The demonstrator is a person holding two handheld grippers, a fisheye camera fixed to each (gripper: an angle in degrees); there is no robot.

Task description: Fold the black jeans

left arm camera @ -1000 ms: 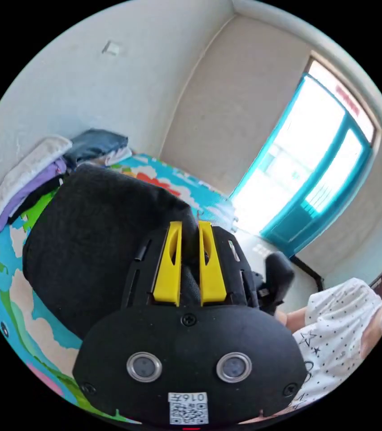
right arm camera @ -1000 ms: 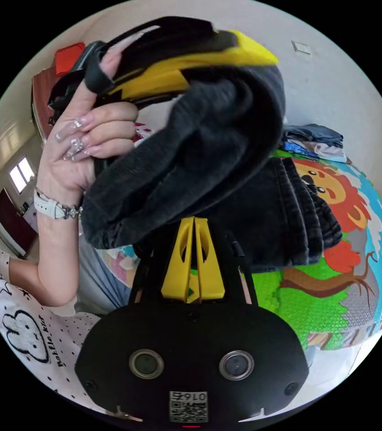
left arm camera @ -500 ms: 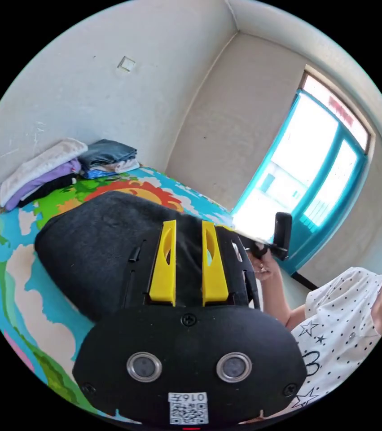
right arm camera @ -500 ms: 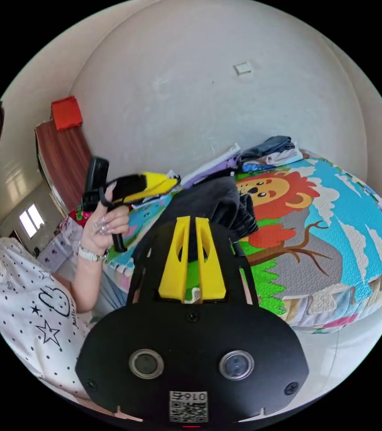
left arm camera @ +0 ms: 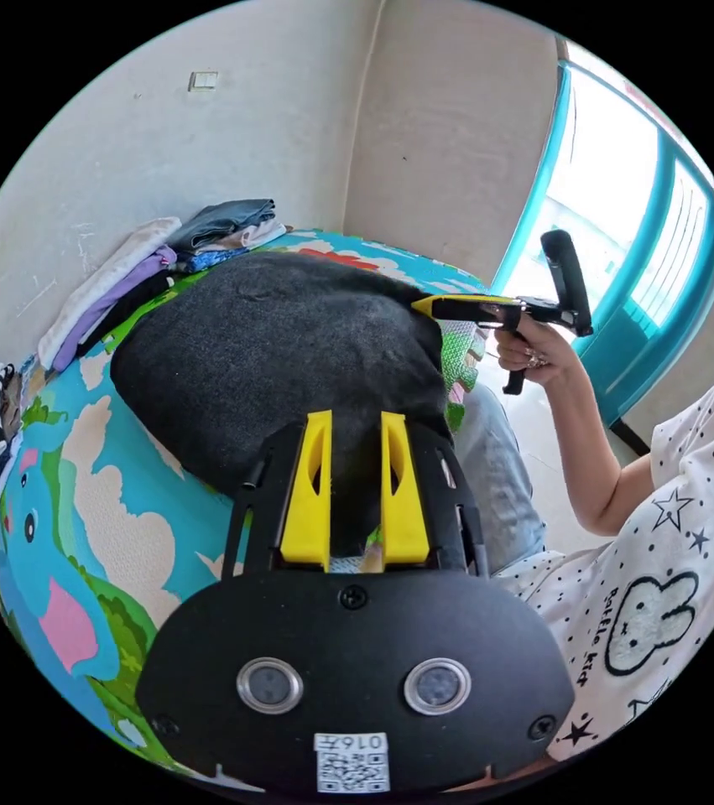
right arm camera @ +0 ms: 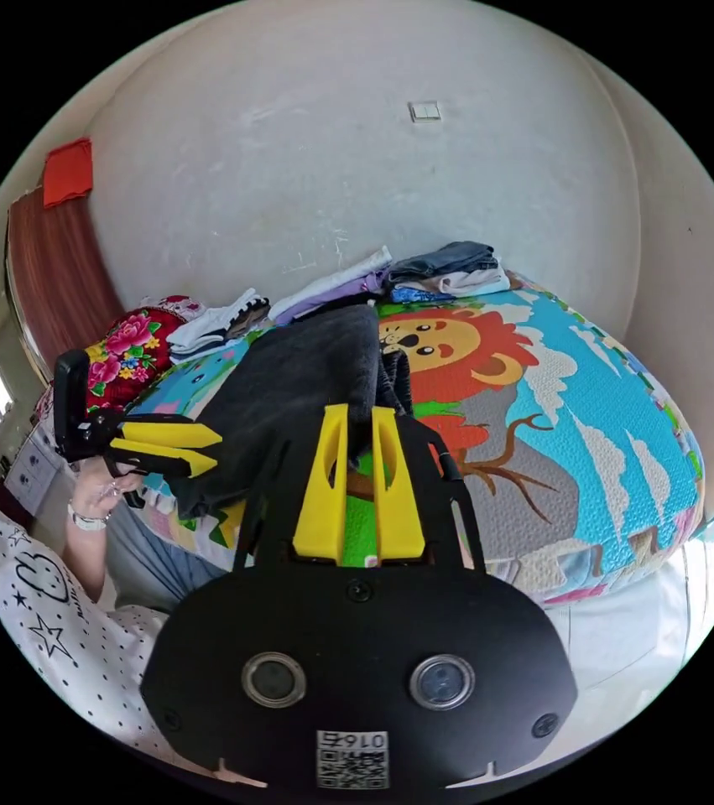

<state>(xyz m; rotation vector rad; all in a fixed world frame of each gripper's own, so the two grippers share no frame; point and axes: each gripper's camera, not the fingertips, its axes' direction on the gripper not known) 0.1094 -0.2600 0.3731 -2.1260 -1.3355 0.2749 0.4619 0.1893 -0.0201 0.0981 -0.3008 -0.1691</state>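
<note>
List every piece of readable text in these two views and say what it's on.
"Battle kid": printed beside the rabbit drawing on the person's shirt, left gripper view.
Sticker on the black housing, left gripper view: a square code and a few small characters, too small to read reliably.
Matching sticker, right gripper view: likewise unreadable.

A bedroom in a home. A bed (right arm camera: 625, 470) takes up the corner, covered by a bright cartoon mat with a lion (right arm camera: 449, 344) and an elephant (left arm camera: 46, 545). Folded clothes (right arm camera: 445, 270) are stacked along the plain plaster wall (right arm camera: 289, 151), which carries 1 light switch (right arm camera: 424, 111). A flowered pillow (right arm camera: 130, 344) lies at the bed's end by a wooden headboard (right arm camera: 54, 268). Daylight pours through a teal-framed glass door (left arm camera: 625, 218).
</note>
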